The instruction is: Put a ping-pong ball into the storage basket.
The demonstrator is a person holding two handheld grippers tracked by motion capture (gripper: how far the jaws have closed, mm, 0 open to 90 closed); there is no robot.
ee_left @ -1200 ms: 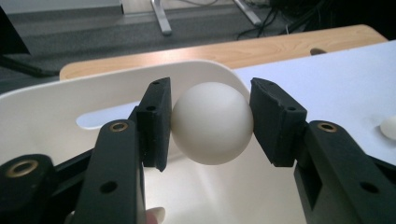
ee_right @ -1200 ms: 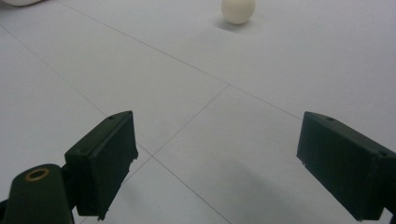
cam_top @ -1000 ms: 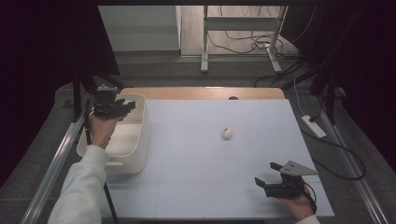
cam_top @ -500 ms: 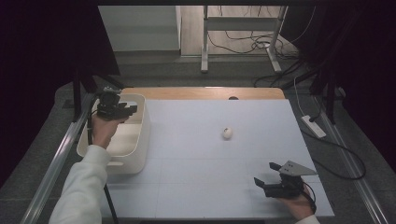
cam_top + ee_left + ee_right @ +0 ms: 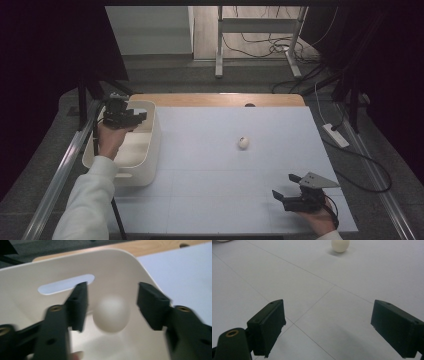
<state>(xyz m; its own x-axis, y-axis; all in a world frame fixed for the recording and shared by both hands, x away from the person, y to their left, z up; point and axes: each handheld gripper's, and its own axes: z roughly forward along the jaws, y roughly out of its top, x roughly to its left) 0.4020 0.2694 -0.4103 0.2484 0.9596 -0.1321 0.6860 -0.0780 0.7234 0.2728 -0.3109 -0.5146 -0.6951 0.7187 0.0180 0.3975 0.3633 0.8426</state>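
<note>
- My left claw (image 5: 112,307) has just been opening over the white bin (image 5: 150,145) at the surface's left edge; a white egg (image 5: 111,315), blurred, sits loose between its jaws.
- My right claw (image 5: 328,327) gapes wide, empty, near the front right corner.

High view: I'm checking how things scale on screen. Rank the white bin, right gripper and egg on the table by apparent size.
1. white bin
2. right gripper, though nearer the camera
3. egg
</note>
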